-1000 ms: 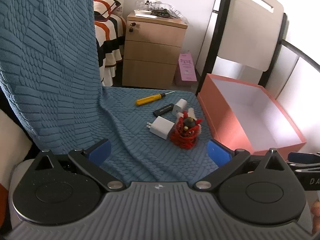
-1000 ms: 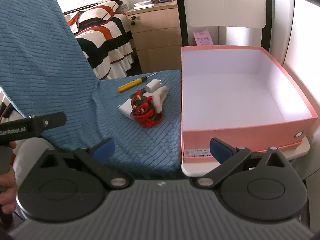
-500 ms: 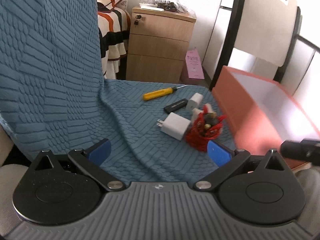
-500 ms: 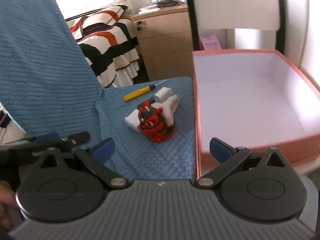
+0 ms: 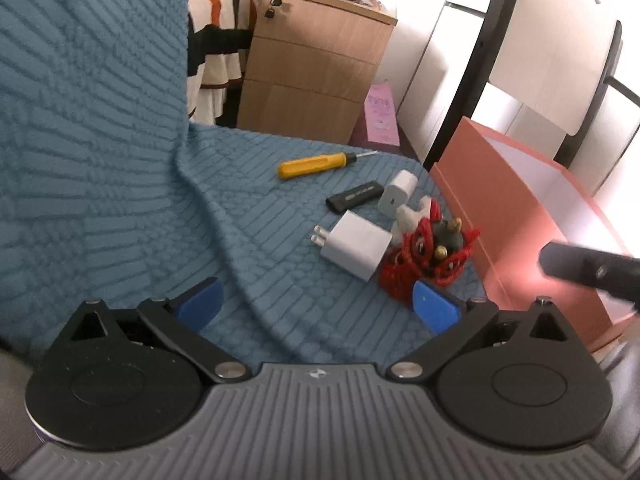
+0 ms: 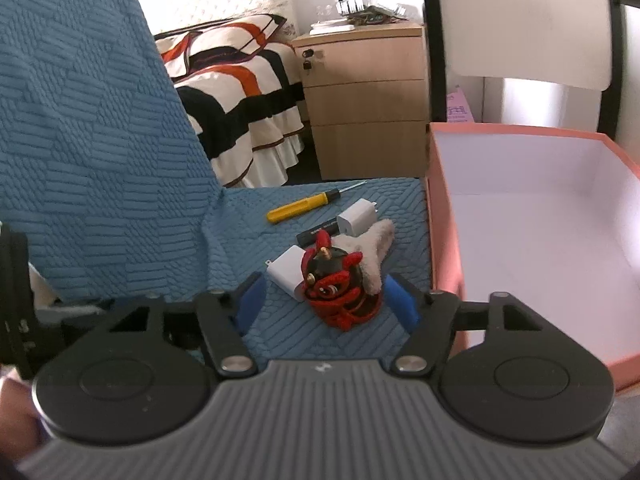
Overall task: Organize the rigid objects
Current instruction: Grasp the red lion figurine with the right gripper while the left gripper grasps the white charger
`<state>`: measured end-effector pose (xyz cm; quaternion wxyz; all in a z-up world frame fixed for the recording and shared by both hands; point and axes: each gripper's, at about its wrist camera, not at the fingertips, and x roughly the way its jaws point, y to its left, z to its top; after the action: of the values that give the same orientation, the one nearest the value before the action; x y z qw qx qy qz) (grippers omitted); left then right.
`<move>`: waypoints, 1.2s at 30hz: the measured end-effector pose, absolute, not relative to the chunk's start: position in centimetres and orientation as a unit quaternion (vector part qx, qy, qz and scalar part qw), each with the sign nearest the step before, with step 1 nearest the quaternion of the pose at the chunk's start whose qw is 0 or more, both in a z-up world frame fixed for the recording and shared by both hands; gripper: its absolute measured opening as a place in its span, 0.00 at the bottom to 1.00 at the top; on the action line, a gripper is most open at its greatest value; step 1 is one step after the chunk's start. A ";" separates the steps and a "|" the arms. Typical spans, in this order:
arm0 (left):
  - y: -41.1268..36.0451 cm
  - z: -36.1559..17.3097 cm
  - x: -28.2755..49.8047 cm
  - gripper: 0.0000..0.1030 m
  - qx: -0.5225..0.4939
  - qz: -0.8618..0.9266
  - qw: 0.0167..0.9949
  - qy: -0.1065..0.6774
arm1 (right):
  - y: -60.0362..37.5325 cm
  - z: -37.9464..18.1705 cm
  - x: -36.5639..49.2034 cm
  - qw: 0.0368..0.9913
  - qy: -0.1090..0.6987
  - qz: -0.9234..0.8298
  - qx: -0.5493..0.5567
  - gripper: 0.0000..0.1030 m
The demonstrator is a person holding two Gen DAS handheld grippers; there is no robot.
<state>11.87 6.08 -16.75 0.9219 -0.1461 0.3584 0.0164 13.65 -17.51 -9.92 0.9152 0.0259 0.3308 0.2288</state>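
Note:
On the blue quilted chair seat lie a yellow screwdriver, a black stick-shaped device, a small white charger, a larger white plug adapter, and a red and black knitted toy with a beige plush piece behind it. My right gripper is open, its blue pads on either side of the toy. My left gripper is open and empty, low over the seat just short of the adapter. An empty pink box stands right of the seat.
The blue chair back rises on the left. A wooden drawer cabinet and a striped bed stand behind. A black-framed chair back is beyond the box. The right gripper's body reaches in at the left view's right edge.
Both grippers have moved forward and down toward the objects. The right gripper now straddles the knitted toy; the left has closed in on the adapter.

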 end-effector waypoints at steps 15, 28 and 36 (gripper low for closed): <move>6.8 -17.9 16.7 0.85 -0.077 -0.020 0.931 0.355 | -14.0 -13.1 18.6 0.914 0.330 0.232 0.028 0.65; 9.0 -19.0 19.9 0.80 -0.132 -0.045 0.928 0.344 | -13.0 -16.3 20.6 0.900 0.374 0.226 0.011 0.54; 9.3 -20.1 22.4 0.59 -0.193 -0.139 0.900 0.364 | -12.7 -16.1 18.6 0.905 0.360 0.222 -0.039 0.54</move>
<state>22.41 9.29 -20.12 0.9004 -0.1932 0.3643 -0.1387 18.61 -12.68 -16.12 0.9053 -0.0391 0.3601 0.2220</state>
